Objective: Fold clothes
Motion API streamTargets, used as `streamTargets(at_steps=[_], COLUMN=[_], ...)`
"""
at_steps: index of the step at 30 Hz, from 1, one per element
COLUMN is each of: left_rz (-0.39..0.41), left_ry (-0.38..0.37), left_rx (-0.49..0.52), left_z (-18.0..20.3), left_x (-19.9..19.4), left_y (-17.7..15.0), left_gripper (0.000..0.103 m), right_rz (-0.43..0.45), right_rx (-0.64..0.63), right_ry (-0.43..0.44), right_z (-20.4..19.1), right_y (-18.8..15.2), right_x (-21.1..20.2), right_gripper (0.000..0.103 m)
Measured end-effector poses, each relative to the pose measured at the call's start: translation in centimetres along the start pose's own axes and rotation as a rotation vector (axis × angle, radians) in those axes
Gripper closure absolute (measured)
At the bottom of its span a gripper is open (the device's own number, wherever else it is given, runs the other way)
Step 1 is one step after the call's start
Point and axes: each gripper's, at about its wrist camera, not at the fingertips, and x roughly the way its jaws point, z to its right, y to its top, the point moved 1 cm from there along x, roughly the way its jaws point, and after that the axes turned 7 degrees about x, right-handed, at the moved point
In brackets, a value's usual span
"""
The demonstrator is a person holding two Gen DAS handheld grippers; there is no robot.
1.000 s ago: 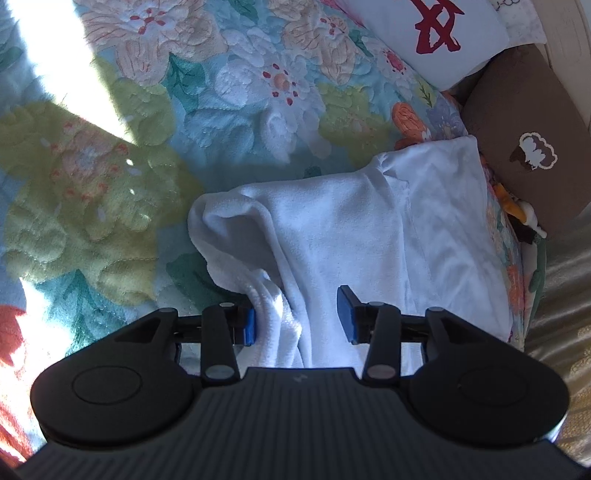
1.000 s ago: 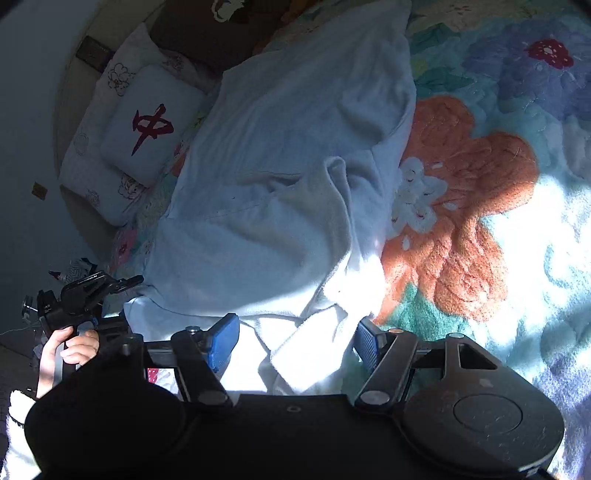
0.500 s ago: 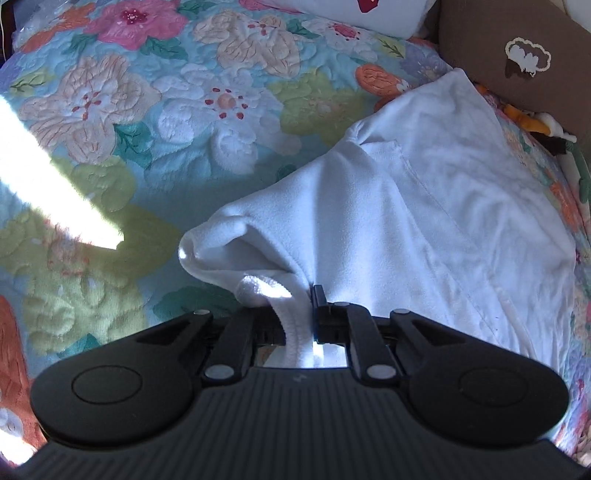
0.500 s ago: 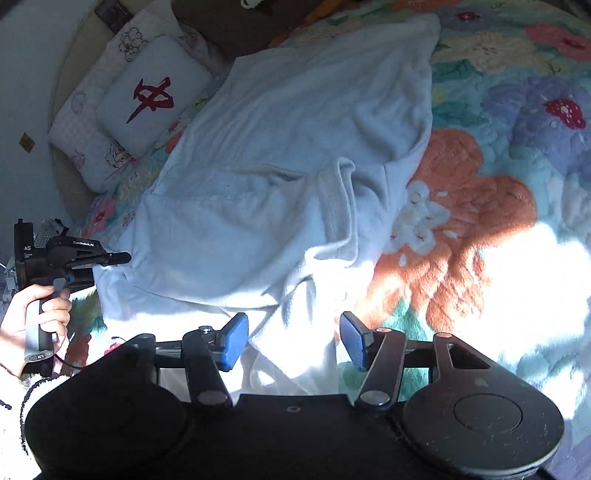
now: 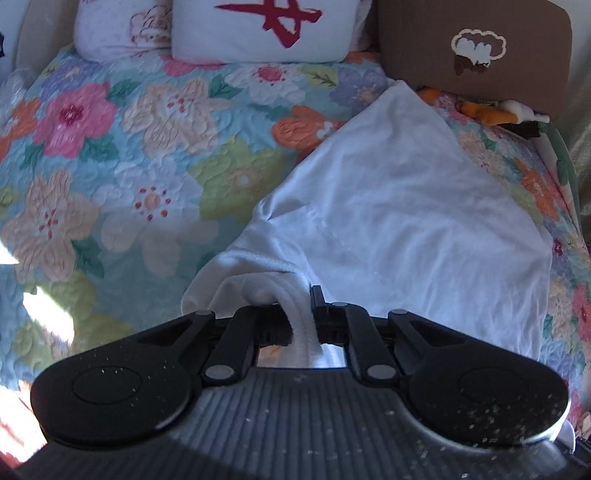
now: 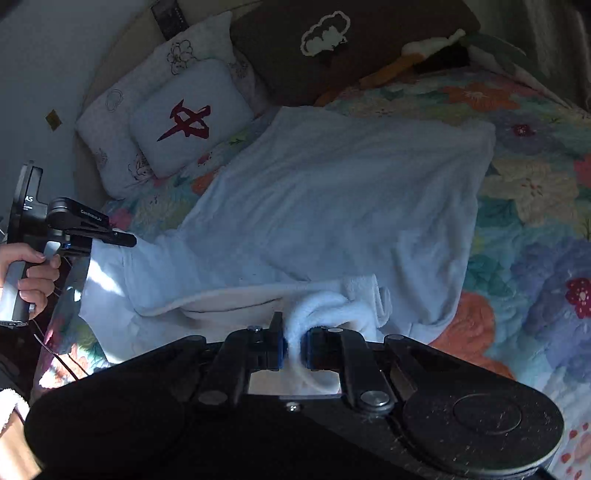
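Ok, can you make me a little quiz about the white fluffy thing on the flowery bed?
1. True or false: the left gripper is shut on the white garment.
2. What is the right gripper holding? A) the brown pillow B) a bunched edge of the garment C) nothing
3. Fill in: the pillow with the red mark lies at the ___ of the bed, beyond the quilt.

Key: 1 true; 2 B; 3 head
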Motion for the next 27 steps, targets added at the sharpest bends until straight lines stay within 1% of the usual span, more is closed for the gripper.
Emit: streamTargets(at_steps=[3, 7, 9, 12, 15, 19, 21, 23, 27], left_rz=[0.026, 0.021, 0.032, 0.055, 0.064, 0.075, 0.091, 0.105, 0.128], left_ry=[-0.015, -0.067, -0.081, -0.064, -0.106, -0.145, -0.186, -0.230, -0.240], left_rx=[0.022, 0.006, 0.041, 0.104, 0.102, 0.149, 0.137, 0.089, 0.066], left_z=[1.8, 3.2, 4.4, 6.2, 7.5, 10.6, 11.7, 12.4, 13.4], left_x=[1.1, 4.2, 5.6, 7.9, 10.4, 13.9, 15.1, 16.2, 19.3], left_y=[2.3, 5.2, 6.8, 9.7, 12.5, 16.1, 17.6, 19.1, 21.5], left_gripper=[0.096, 0.096, 0.096, 0.096, 0.096, 0.096, 0.096, 0.096, 0.097], right_rz=[-0.006, -0.006, 0.006, 0.035, 0.060, 0.092, 0.108, 0.124, 0.142], right_rx=[0.003, 0.016, 0.030, 0.074, 0.104, 0.137, 0.154, 0.171, 0.190], right_ry=[-0.031, -0.073, -0.080, -0.085, -0.100, -0.123, -0.135, -0.147, -0.176], right_z=[1.2, 3.1, 4.3, 6.3, 8.1, 10.4, 11.5, 12.6, 14.8], right_y=[3.0, 6.2, 7.7, 9.4, 11.5, 14.4, 15.9, 17.3, 20.2], right_x=[0.8, 2.9, 4.0, 5.3, 6.4, 7.9, 8.6, 9.4, 11.2], right_gripper=[0.090, 0.090, 0.090, 0.090, 0.090, 0.090, 0.090, 0.090, 0.090])
